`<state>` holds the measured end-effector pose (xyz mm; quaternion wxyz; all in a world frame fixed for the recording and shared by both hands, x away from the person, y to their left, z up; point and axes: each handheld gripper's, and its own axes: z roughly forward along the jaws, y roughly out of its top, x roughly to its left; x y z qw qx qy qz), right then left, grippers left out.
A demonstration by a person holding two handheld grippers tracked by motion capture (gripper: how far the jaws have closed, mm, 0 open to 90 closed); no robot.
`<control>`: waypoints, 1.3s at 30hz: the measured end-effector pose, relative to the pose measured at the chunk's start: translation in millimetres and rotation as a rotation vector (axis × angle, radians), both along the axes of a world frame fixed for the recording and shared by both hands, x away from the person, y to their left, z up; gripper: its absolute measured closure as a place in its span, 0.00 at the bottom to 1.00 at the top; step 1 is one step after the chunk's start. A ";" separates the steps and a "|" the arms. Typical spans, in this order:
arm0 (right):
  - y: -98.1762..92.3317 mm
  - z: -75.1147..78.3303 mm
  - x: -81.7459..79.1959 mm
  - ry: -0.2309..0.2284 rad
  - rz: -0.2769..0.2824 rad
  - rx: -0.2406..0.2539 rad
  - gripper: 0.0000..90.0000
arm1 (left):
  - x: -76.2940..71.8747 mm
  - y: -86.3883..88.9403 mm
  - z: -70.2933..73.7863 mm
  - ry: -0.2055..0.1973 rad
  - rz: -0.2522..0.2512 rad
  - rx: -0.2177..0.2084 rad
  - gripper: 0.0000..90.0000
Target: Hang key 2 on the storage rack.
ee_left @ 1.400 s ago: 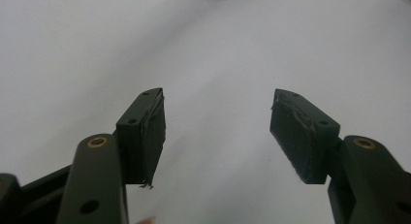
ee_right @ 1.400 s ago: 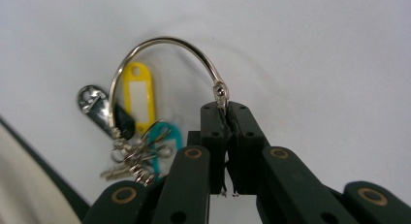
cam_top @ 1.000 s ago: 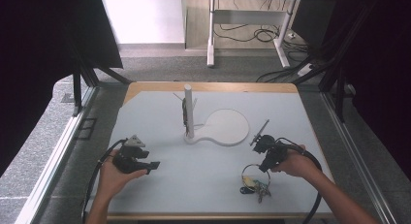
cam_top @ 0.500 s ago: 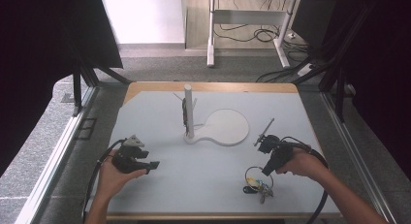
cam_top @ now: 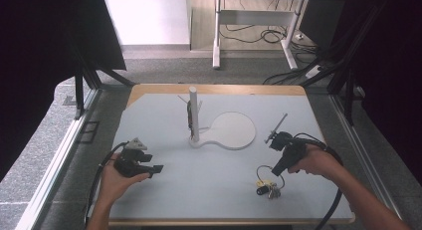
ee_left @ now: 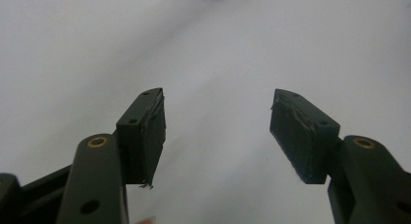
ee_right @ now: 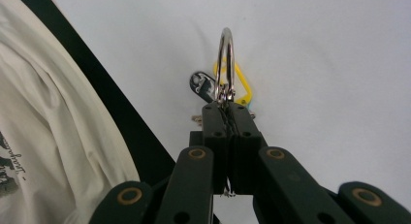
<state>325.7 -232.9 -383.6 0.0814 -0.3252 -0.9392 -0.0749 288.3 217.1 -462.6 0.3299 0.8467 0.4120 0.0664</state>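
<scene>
Keys [ee_right: 213,86] on their ring [ee_right: 226,54] sit pinched in my right hand-held gripper [ee_right: 228,110], low over the desk's [cam_top: 209,180] near right. Pickup done, I judge; hanging them on the peg stand [cam_top: 193,115] remains. Left hand-held gripper [ee_left: 215,132] rests spread, empty.

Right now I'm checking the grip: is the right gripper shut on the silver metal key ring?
Shut. The right gripper has its black jaws pressed together, pinching the silver metal key ring at its lower edge.

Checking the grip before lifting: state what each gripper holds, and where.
Right gripper: pinches silver metal key ring at its lower end. Left gripper: open, holds nothing.
</scene>
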 end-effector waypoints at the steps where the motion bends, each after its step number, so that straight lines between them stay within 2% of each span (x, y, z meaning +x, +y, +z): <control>1: -0.1 3.0 0.9 -0.001 -0.003 0.004 0.98 | -0.1 0.4 0.3 0.000 -0.001 -0.001 0.42; 4: -0.4 16.4 5.6 -0.013 -0.018 0.020 0.98 | -0.7 1.6 1.2 -0.003 0.001 -0.005 0.42; 6: -0.4 19.6 7.0 -0.016 -0.019 0.025 0.98 | -0.9 2.1 1.7 -0.004 0.003 -0.008 0.42; 7: 0.8 24.9 9.1 -0.034 -0.014 0.033 0.98 | -0.9 2.1 1.8 -0.009 0.006 -0.013 0.43; 10: 3.8 30.9 14.3 -0.039 -0.004 0.035 0.98 | -0.9 1.8 1.9 -0.012 0.008 -0.017 0.43; 17: 8.1 46.5 28.7 -0.029 -0.010 0.047 0.98 | -0.9 2.8 1.9 -0.012 0.007 -0.014 0.43; 20: 10.4 55.4 35.8 -0.028 -0.010 0.067 0.98 | -0.8 2.8 1.9 -0.011 0.005 -0.015 0.43; 26: 13.9 64.6 43.5 -0.037 -0.009 0.065 0.98 | -0.6 2.8 1.7 -0.011 0.004 -0.015 0.43; 39: 14.4 90.6 67.4 -0.072 -0.056 0.081 0.98 | 0.3 1.6 1.4 -0.007 -0.001 -0.018 0.43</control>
